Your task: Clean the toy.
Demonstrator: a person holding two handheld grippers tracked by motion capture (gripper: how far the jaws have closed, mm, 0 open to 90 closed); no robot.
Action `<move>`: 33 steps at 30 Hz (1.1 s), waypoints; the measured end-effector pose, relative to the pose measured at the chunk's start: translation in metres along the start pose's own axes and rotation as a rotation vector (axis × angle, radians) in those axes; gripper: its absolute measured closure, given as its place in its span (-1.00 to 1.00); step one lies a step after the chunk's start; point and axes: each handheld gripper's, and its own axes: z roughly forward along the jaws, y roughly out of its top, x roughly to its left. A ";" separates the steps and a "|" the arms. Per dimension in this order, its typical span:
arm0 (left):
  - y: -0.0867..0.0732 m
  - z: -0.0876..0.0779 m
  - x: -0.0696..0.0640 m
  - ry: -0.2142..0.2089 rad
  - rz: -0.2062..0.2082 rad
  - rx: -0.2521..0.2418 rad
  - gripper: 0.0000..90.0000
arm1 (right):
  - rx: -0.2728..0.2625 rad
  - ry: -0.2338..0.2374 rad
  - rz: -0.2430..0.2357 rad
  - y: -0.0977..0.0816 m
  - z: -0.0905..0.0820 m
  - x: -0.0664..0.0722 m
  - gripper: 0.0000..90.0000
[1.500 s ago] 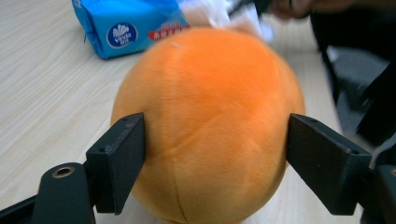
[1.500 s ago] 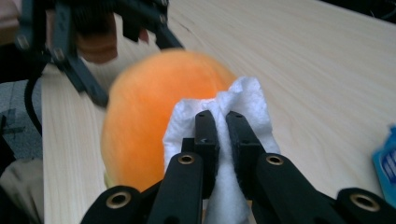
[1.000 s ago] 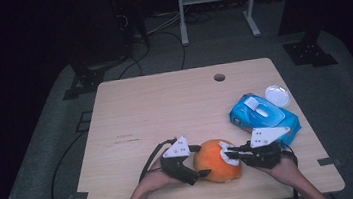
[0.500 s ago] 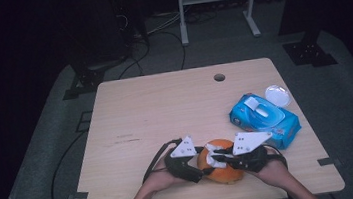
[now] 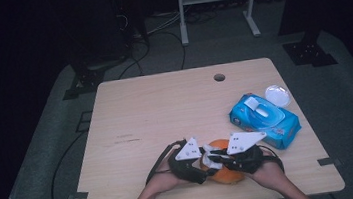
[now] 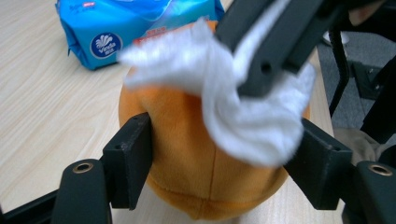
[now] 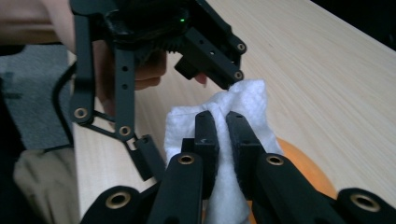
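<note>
From above, low in the middle of the frame, both grippers meet over an orange ball near the front edge of the table. The left gripper view shows what that hides: the left gripper has just squeezed in, one jaw on each side of the soft, round, stitched ball. The right gripper is pinched tight on a white wipe, fluffy and crumpled, draped on top of the ball. A blue wipe pack lies to the right.
</note>
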 end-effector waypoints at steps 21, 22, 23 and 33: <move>-0.004 0.004 -0.003 0.018 0.001 0.009 -0.33 | 0.019 -0.116 0.071 -0.009 -0.021 -0.023 0.85; -0.004 0.004 -0.003 0.008 -0.010 0.002 -0.35 | 0.018 -0.130 0.078 -0.013 -0.025 -0.024 0.85; -0.003 0.003 -0.001 -0.009 -0.026 -0.011 -0.41 | 0.017 -0.140 0.085 -0.017 -0.029 -0.025 0.85; 0.006 0.006 -0.006 -0.009 -0.037 -0.044 -0.38 | -0.009 -0.030 0.035 -0.002 -0.011 -0.003 0.85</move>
